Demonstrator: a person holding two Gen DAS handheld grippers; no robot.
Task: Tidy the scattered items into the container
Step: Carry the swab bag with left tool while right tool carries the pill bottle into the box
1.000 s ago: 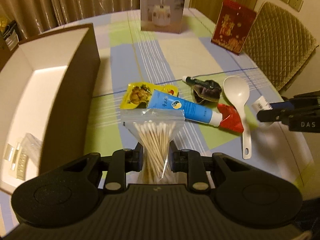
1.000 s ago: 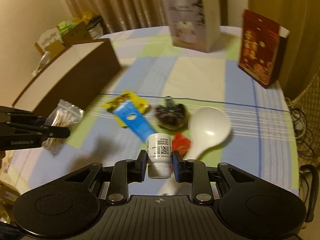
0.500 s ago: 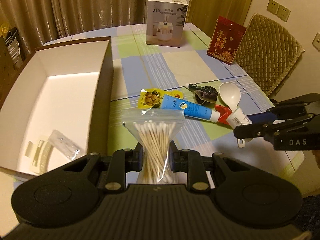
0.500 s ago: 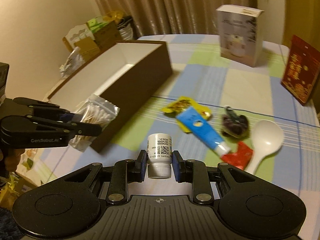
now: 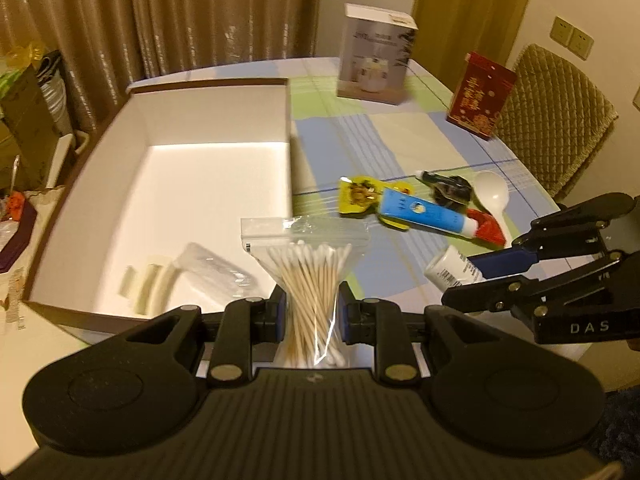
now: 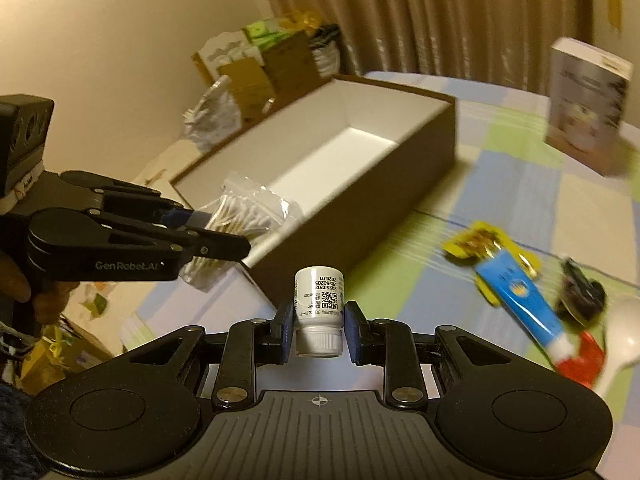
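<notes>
My left gripper (image 5: 312, 316) is shut on a clear zip bag of cotton swabs (image 5: 310, 272) and holds it over the near right corner of the open brown box (image 5: 100, 312). From the right wrist view the bag (image 6: 240, 216) hangs at the box's (image 6: 380, 184) near end. My right gripper (image 6: 319, 330) is shut on a small white bottle (image 6: 319, 300), raised above the table; it shows in the left wrist view (image 5: 452, 270) to the right of the box. A blue tube (image 5: 424, 214), a yellow packet (image 5: 358, 196), a dark clip (image 5: 450, 190), a red packet (image 5: 486, 228) and a white spoon (image 5: 492, 196) lie on the tablecloth.
The box holds a clear wrapper (image 5: 216, 276) and pale strips (image 5: 148, 288). A white carton (image 5: 374, 66) and a red carton (image 5: 478, 94) stand at the back. A padded chair (image 5: 556, 124) is at the right. Clutter (image 6: 260, 64) is stacked beyond the box.
Both grippers have risen and swung left toward the box with their loads. The swab bag is now over the box's near corner; the bottle is closer to the box.
</notes>
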